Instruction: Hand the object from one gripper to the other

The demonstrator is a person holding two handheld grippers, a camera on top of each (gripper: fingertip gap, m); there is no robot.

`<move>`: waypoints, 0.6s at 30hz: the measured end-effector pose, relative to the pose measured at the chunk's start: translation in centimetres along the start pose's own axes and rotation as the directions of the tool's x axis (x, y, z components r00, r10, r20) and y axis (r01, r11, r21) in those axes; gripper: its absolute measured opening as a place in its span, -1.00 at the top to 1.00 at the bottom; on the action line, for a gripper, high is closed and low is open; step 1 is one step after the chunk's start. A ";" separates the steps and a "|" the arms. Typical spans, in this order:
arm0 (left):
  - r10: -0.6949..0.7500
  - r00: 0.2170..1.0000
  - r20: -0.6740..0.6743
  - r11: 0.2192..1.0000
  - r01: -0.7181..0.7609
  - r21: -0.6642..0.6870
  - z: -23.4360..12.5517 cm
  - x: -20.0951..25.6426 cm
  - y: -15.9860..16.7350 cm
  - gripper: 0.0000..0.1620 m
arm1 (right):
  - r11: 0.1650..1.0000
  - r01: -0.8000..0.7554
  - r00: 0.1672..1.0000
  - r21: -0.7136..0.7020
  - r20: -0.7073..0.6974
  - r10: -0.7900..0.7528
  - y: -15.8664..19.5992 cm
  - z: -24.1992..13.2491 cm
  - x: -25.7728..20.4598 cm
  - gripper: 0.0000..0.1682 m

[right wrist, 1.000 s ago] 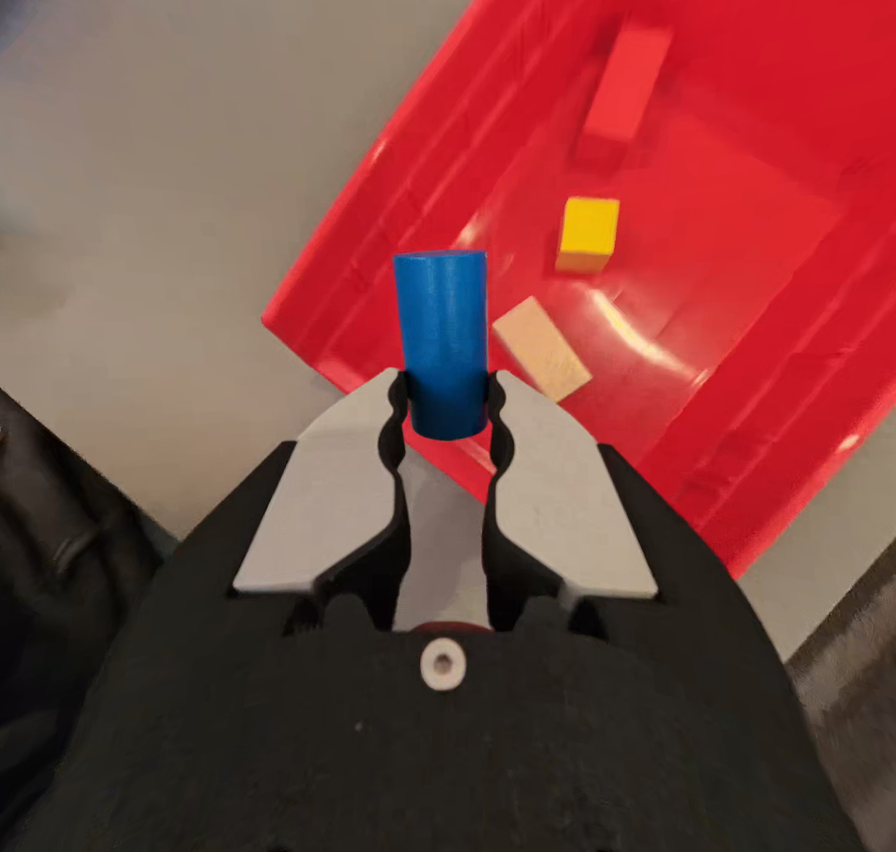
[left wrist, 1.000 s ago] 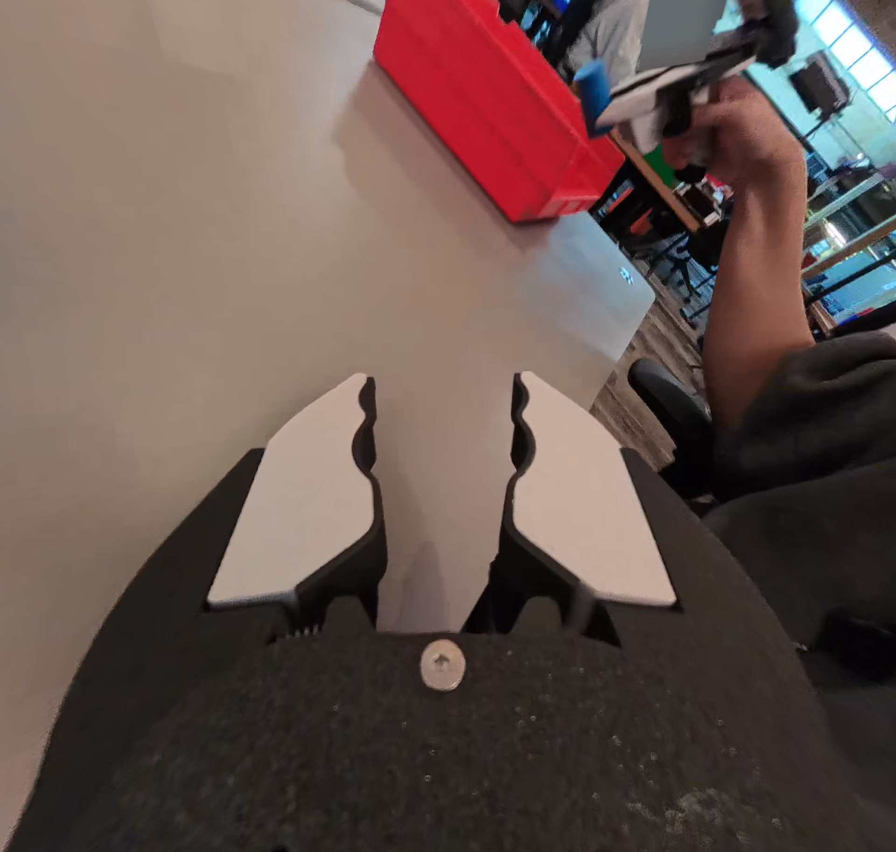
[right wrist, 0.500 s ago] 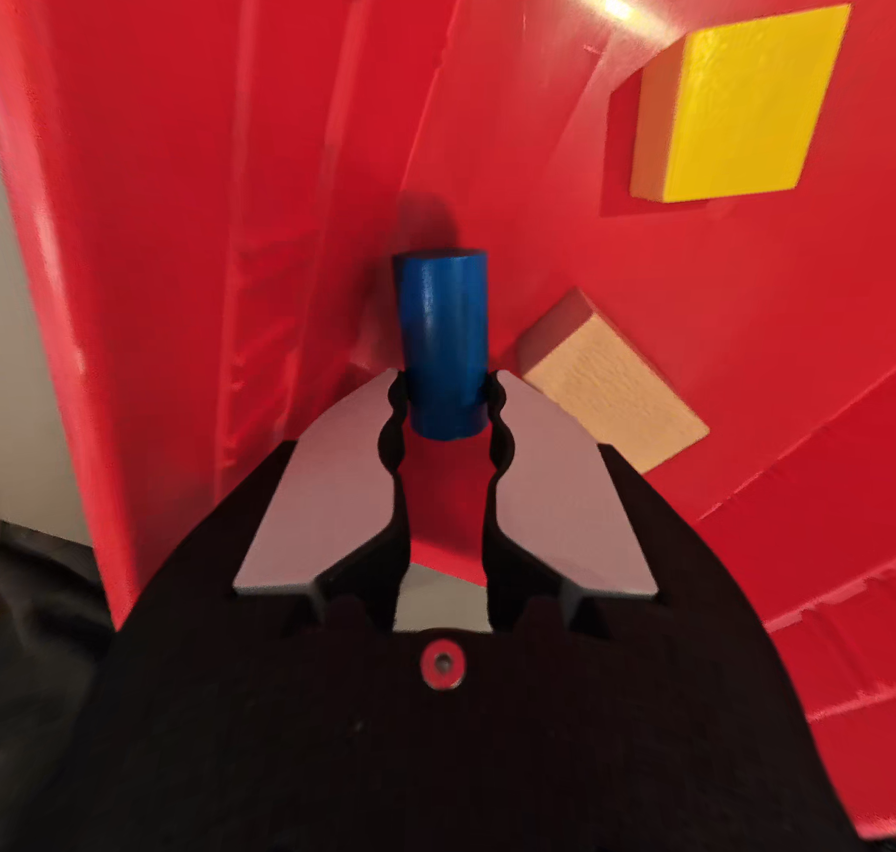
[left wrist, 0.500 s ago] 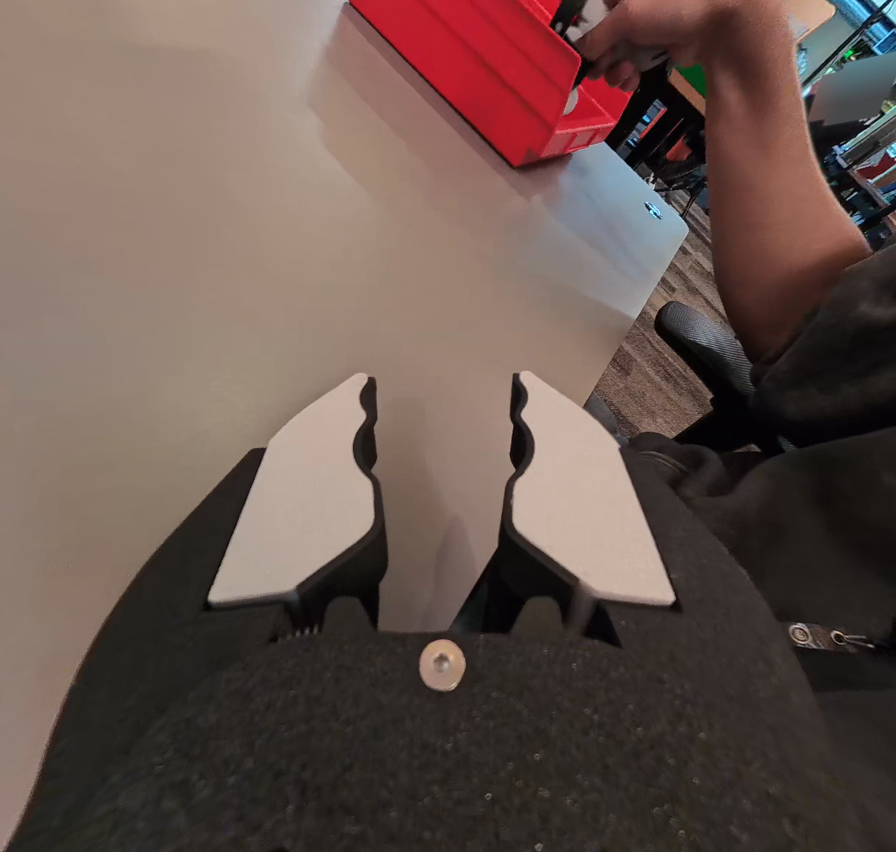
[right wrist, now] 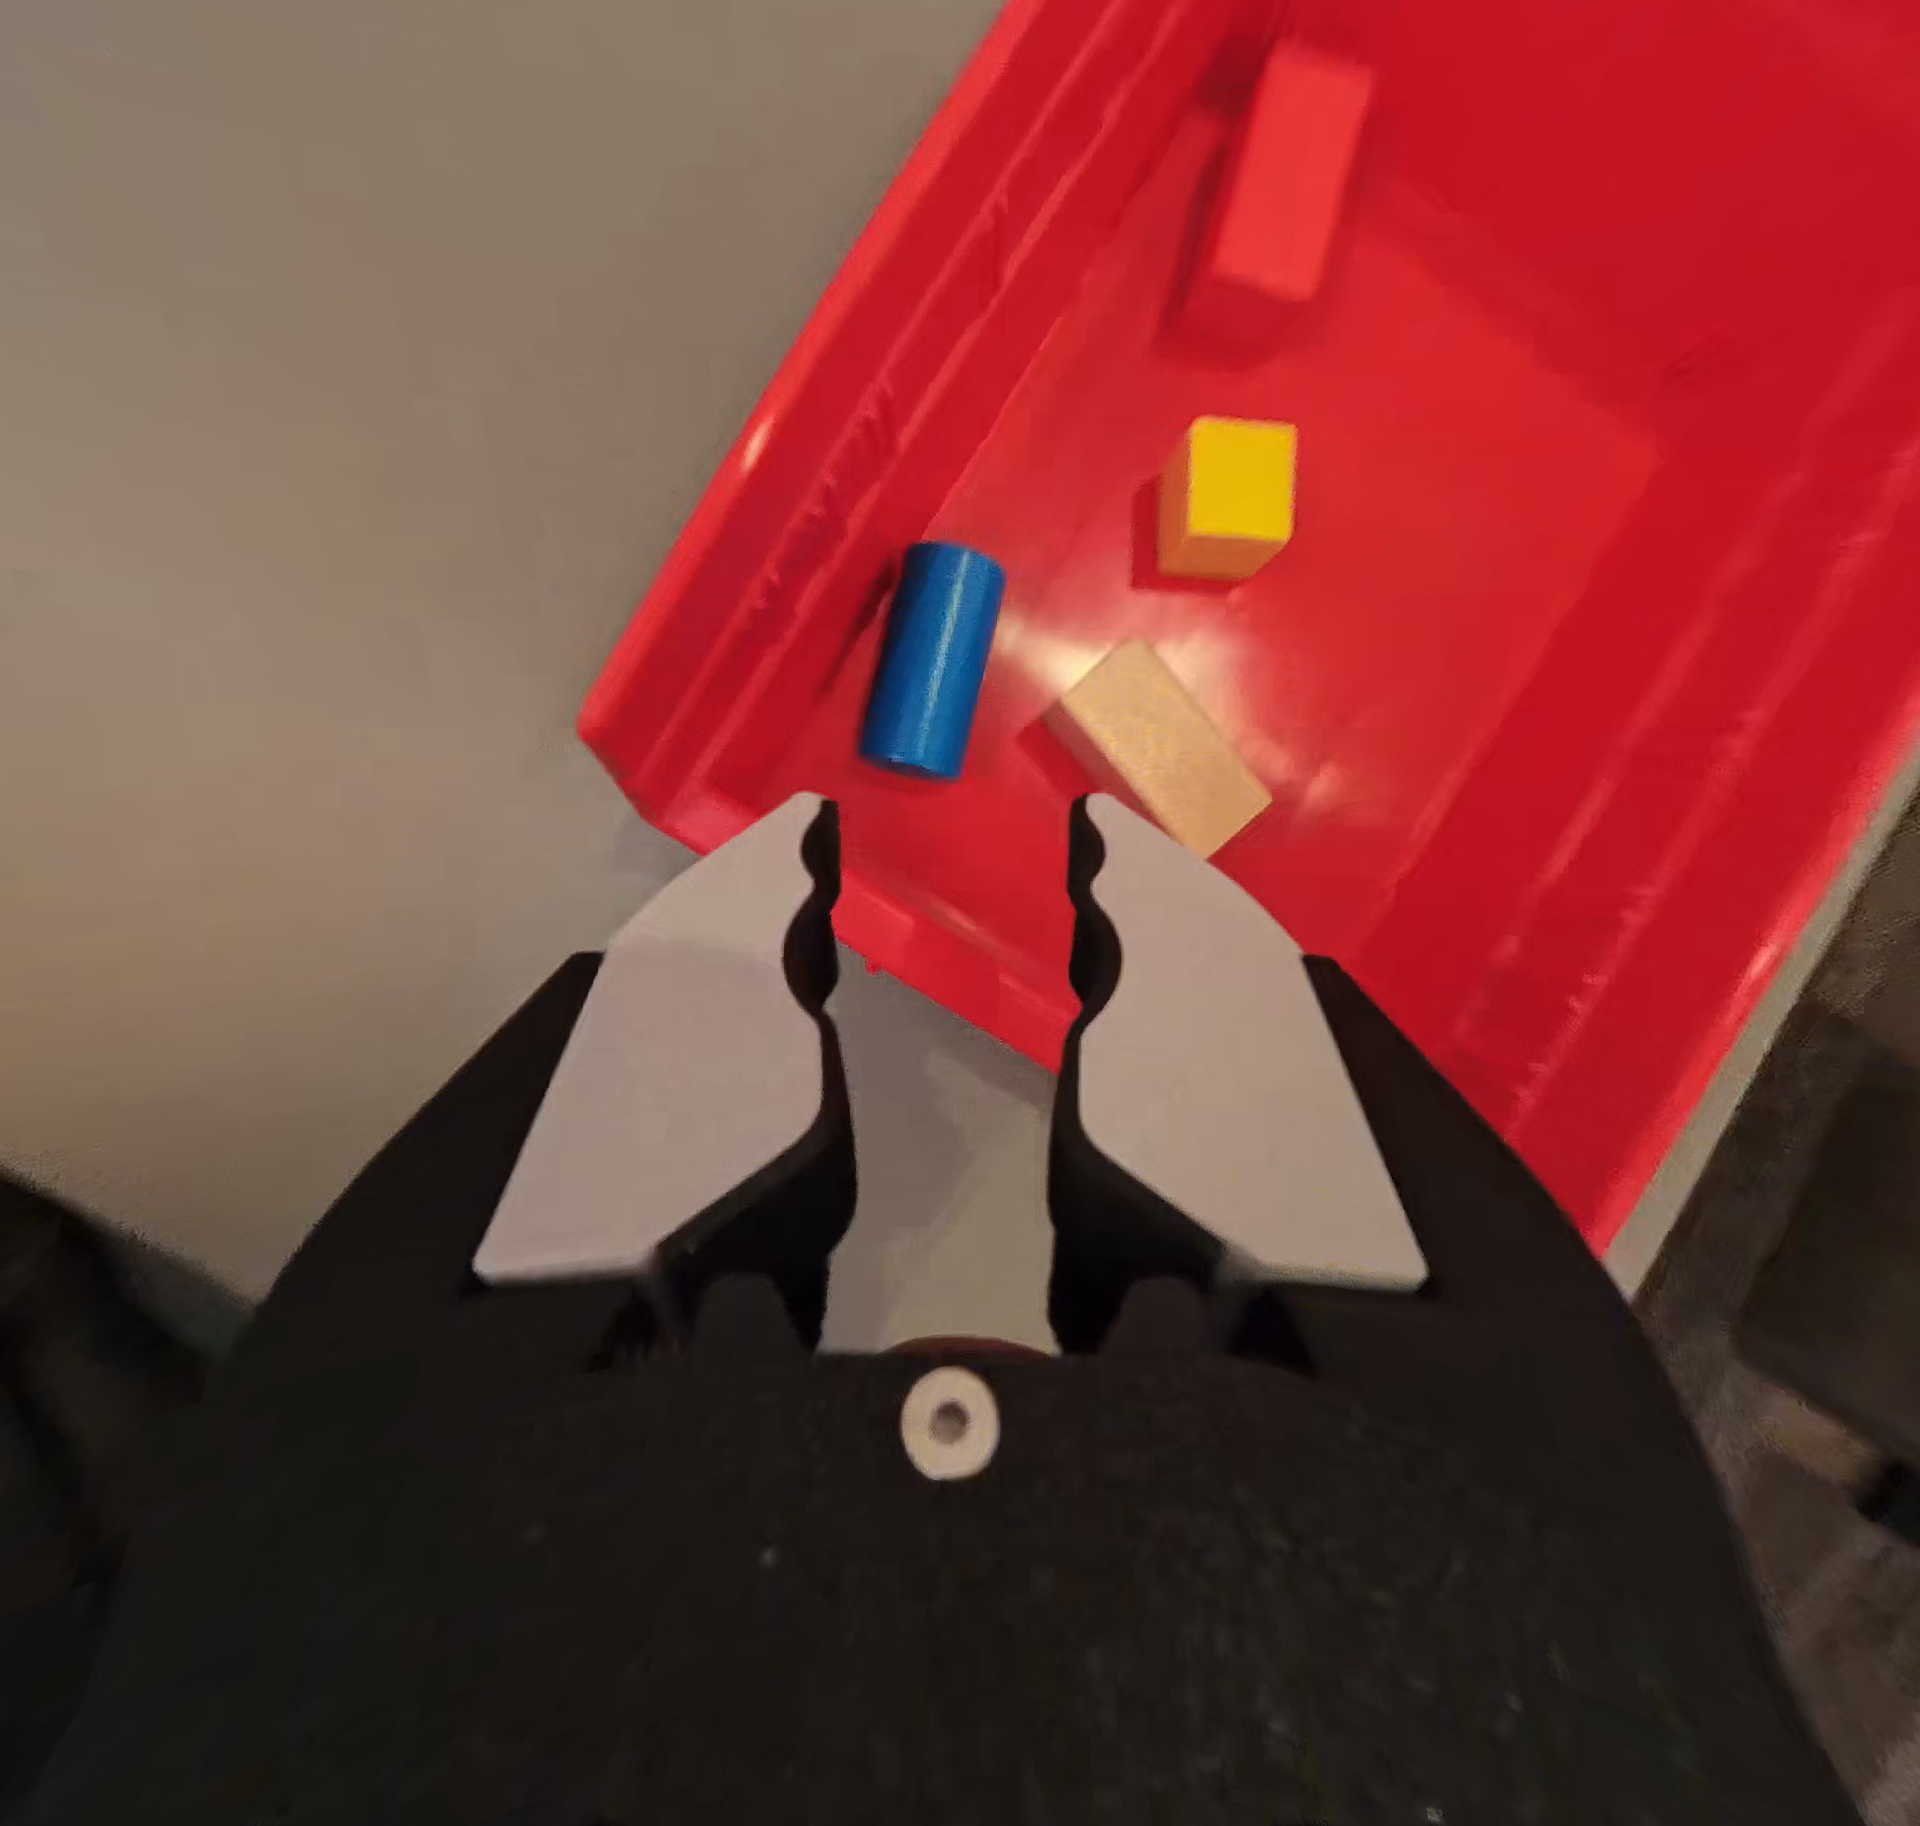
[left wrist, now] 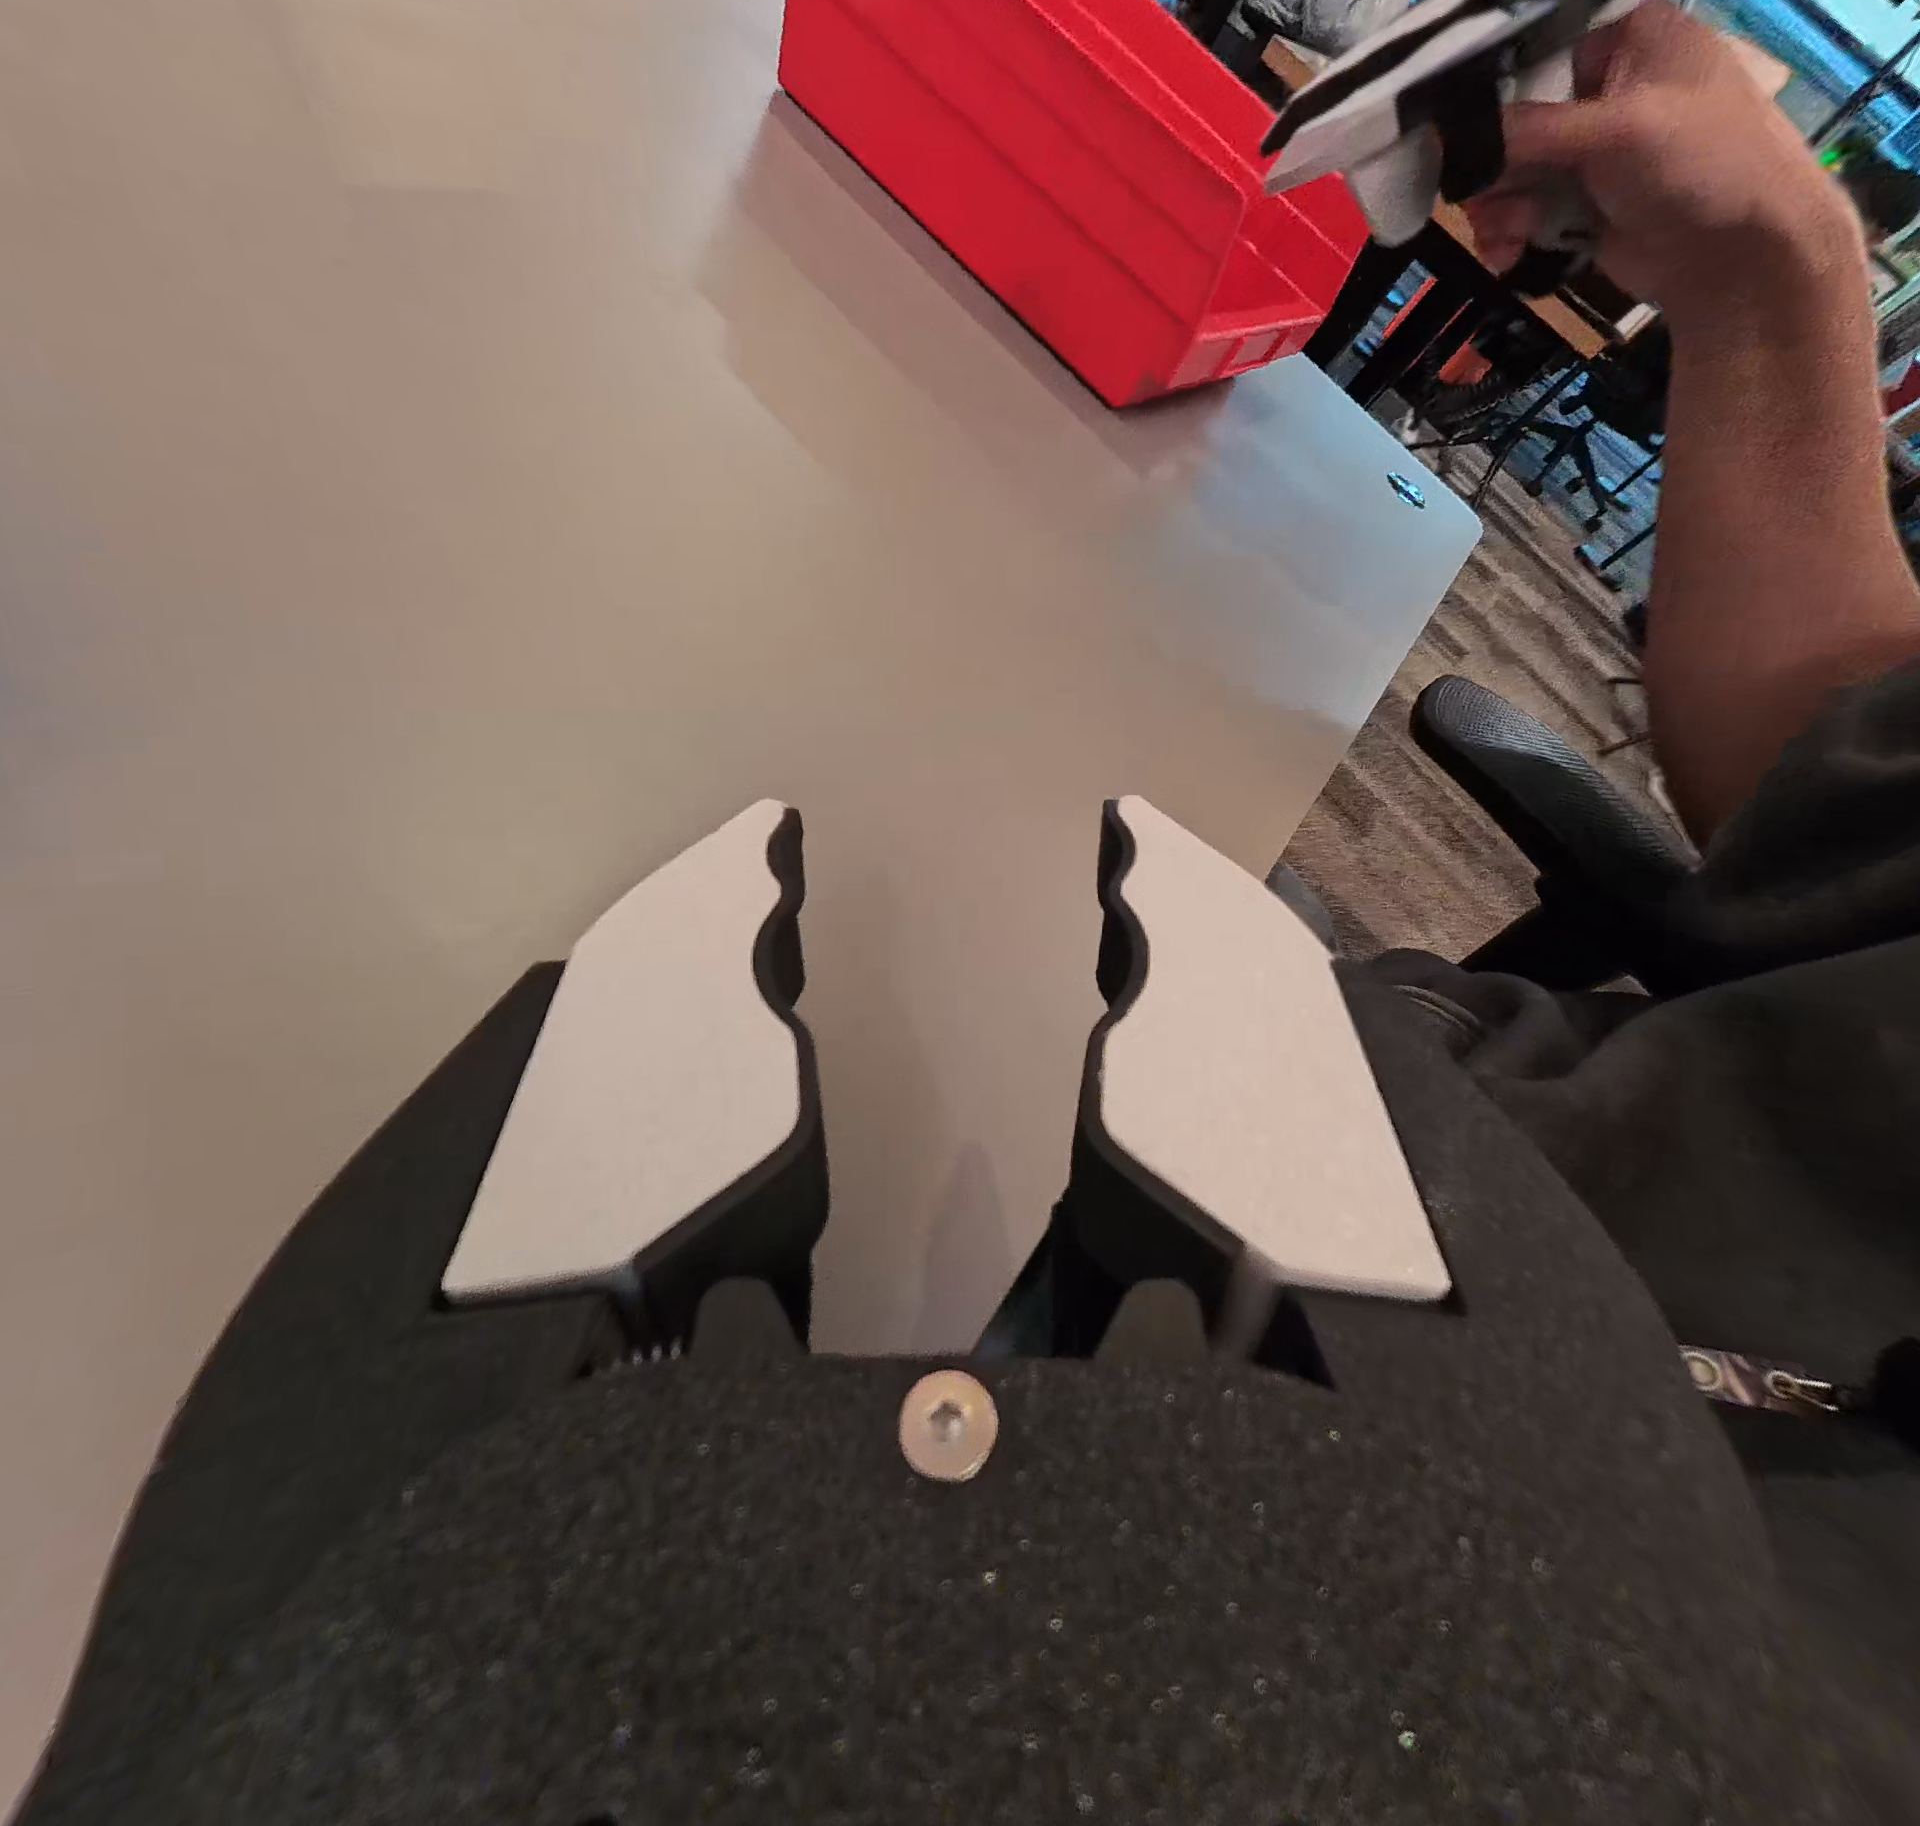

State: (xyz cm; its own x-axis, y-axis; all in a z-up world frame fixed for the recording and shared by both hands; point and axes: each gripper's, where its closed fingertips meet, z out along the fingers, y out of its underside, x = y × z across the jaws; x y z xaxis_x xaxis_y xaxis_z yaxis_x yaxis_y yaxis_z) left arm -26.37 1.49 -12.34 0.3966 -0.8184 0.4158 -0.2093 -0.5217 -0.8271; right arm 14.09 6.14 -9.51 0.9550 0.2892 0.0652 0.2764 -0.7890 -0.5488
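Observation:
A blue cylinder (right wrist: 932,670) lies on its side inside the red bin (right wrist: 1558,841), near the bin's left wall. My right gripper (right wrist: 951,815) is open and empty, raised above the bin's near end, apart from the cylinder. It also shows in the left wrist view (left wrist: 1340,140), held in a hand above the bin (left wrist: 997,145). My left gripper (left wrist: 948,815) is open and empty, low over the grey table (left wrist: 416,426), well short of the bin.
In the bin lie a yellow cube (right wrist: 1231,493), a tan wooden block (right wrist: 1158,742) and a red block (right wrist: 1288,176). The table's right edge and corner (left wrist: 1403,571) drop to the floor, with an office chair (left wrist: 1538,789) beside it.
My right gripper lowered the blue cylinder into the bin, opened, let it go and lifted away. The cylinder now lies on its side. My left gripper stayed open over the table.

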 end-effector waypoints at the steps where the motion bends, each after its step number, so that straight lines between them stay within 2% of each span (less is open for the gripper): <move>1: 0.026 1.000 0.018 1.000 -0.026 0.006 -0.3 -0.2 -0.4 0.33 | 0.995 -0.014 0.999 0.097 -0.029 0.017 -0.3 -0.4 -0.7 0.51; 3: 0.054 0.996 0.067 0.998 -0.056 0.025 -1.4 -0.9 -1.7 0.34 | 0.936 -0.094 0.996 0.339 0.042 0.084 -0.8 -0.8 -4.4 0.51; 5: 0.042 0.993 0.114 0.998 -0.046 0.037 -2.9 -2.1 -3.6 0.33 | 0.839 -0.113 0.989 0.533 0.139 0.045 -0.4 -1.5 -8.6 0.52; 8: 0.049 0.957 0.285 0.999 -0.045 -0.020 -6.1 -6.9 -7.3 0.34 | 0.784 -0.137 0.990 0.605 0.072 0.118 1.3 -1.9 -9.5 0.58; 10: 0.130 0.913 0.387 0.985 -0.074 -0.156 -7.9 -10.8 -9.6 0.32 | 0.759 -0.143 0.989 0.635 0.124 0.083 1.1 -2.3 -10.8 0.58; 12: 0.249 0.847 0.470 0.944 -0.103 -0.315 -9.1 -15.5 -11.6 0.27 | 0.763 -0.088 0.995 0.641 0.097 0.033 1.0 -2.3 -11.0 0.55; 13: 0.313 0.830 0.461 0.910 -0.124 -0.395 -9.1 -17.5 -12.3 0.26 | 0.768 -0.053 0.997 0.638 0.071 0.010 1.1 -2.2 -10.9 0.55; 15: 0.451 0.811 0.373 0.835 -0.236 -0.498 -8.1 -20.5 -13.7 0.37 | 0.760 -0.007 0.999 0.650 0.031 -0.018 1.2 -2.4 -11.0 0.55; 18: 0.566 0.781 0.265 0.728 -0.323 -0.604 -6.6 -24.3 -13.8 0.38 | 0.742 -0.040 0.997 0.669 0.078 -0.017 1.4 -2.7 -11.6 0.55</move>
State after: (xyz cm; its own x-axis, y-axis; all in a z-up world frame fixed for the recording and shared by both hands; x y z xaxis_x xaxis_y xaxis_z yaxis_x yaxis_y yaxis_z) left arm -39.03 26.98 -8.52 0.4277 -0.8705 -0.2434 -0.8205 -0.2609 -0.5085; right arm 3.64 0.25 -8.80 0.9389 0.3441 0.0091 0.0954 -0.2347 -0.9674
